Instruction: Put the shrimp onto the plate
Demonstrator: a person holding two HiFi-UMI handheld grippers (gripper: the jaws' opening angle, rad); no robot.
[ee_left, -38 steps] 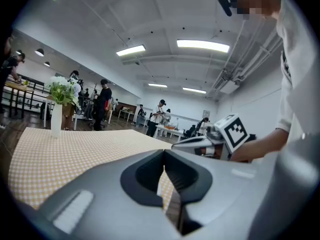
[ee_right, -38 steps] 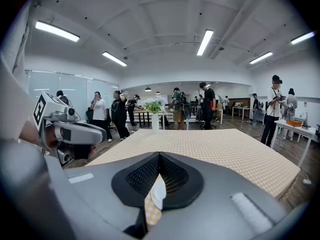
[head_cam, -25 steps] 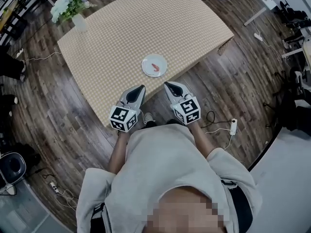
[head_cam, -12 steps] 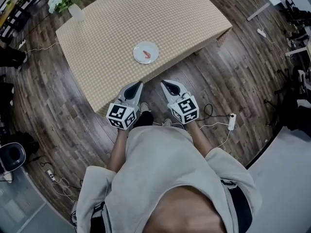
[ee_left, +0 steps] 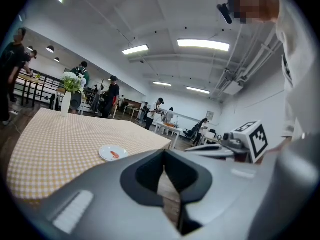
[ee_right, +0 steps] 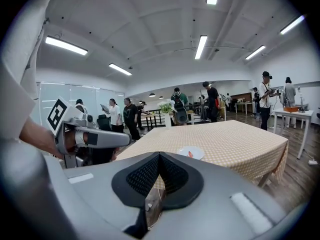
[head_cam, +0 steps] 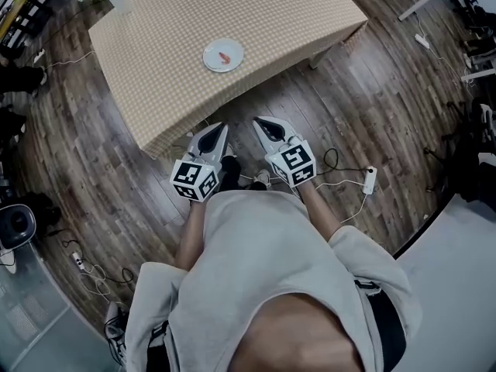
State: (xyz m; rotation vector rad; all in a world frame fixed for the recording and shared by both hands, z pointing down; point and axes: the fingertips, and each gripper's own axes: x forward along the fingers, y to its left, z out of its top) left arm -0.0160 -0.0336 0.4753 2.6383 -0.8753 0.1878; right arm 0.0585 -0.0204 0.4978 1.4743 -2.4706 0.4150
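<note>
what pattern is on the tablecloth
Small beige-and-white checks; the checked tablecloth shows best in the head view.

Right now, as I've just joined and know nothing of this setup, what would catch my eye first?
A white plate with a shrimp on it sits near the front edge of the checkered table. Short of it, over the wood floor, the left gripper and right gripper hang side by side, both shut, empty. A vase of flowers stands at the far left corner.

No text, label or number can be read (the cubes (head_cam: 195,181) bear only marker squares).
</note>
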